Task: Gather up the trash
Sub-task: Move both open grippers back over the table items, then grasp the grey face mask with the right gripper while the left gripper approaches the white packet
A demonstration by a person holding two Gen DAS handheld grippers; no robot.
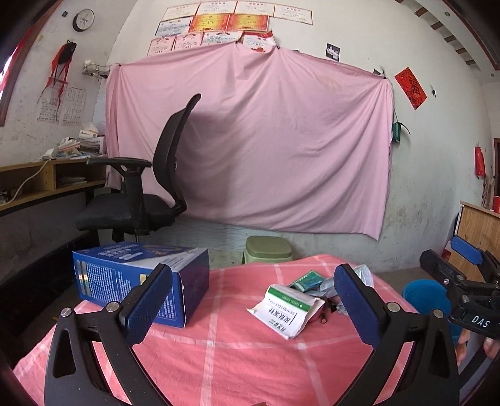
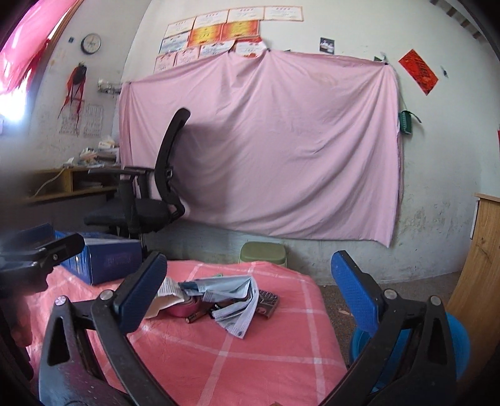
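Trash pile (image 2: 218,299) lies straight ahead of right gripper (image 2: 250,296), nearer than left gripper (image 1: 253,299); both wide open, empty.

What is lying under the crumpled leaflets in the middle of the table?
Under the crumpled leaflets show a pink tape roll, a battery and a dark packet on the checked cloth. Anything deeper is covered.

Background: pink sheet (image 1: 250,140) pinned to wall; black office chair (image 1: 140,193); green stool (image 1: 268,250); wall clock (image 1: 83,20).
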